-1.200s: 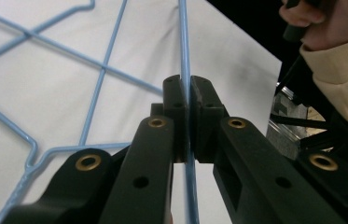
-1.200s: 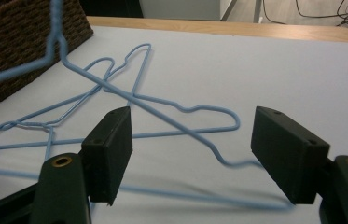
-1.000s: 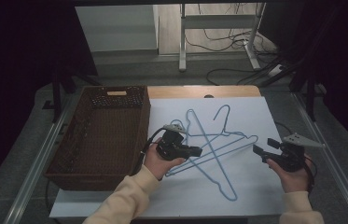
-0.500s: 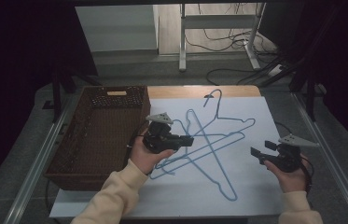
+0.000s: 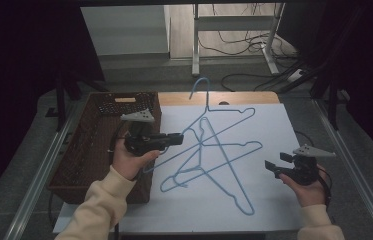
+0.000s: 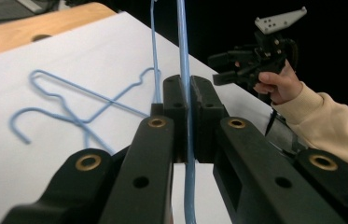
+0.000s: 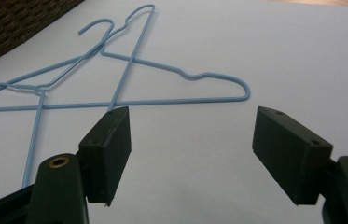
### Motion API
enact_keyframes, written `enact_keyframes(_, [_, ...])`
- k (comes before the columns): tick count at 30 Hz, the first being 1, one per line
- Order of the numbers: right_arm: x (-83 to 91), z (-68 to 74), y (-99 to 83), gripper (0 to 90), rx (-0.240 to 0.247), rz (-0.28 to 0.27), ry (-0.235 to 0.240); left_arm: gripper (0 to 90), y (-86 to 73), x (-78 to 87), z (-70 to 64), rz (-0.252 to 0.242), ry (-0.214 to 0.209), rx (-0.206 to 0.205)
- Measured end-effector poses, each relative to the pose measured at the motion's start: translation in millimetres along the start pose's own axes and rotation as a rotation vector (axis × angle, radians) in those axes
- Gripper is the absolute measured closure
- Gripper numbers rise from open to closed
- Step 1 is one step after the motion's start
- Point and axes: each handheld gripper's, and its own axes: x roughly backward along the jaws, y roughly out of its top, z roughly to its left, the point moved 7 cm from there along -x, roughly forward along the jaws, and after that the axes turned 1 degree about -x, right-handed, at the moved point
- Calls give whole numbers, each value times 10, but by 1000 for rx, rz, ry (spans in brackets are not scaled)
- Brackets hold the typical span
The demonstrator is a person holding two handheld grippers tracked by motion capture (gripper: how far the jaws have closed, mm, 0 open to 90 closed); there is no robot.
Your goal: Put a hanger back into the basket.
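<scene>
At the left edge of the counter (image 5: 274, 210) I see a brown basket (image 5: 99, 145). Just beside it my left gripper (image 5: 176, 139) has its fingers squeezed tight on the thin wire of a blue hanger (image 5: 209, 112). That hanger is tilted up, with its hook (image 5: 200, 85) in the air over the far edge. Two more hangers (image 5: 214, 170) lie flat and crossed in the middle of the white sheet (image 5: 274, 125). Near the right edge my right gripper (image 5: 273, 169) hangs just above the sheet, fingers (image 7: 111, 149) wide apart and holding nothing, apart from the hangers.
</scene>
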Motion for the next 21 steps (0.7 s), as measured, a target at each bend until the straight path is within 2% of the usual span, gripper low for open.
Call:
enact_keyframes(7, [-36,60,-16,279,28,22,28,860,-42,311,190,-42,41,31])
enact_keyframes(10, [-46,70,-23,279,36,27,32,860,-57,383,238,-52,52,40])
enact_keyframes(14, [-64,87,-39,276,45,42,36,860,-113,534,351,-67,93,48])
enact_keyframes(21, [-74,93,-52,273,57,49,36,860,-197,747,484,-109,116,79])
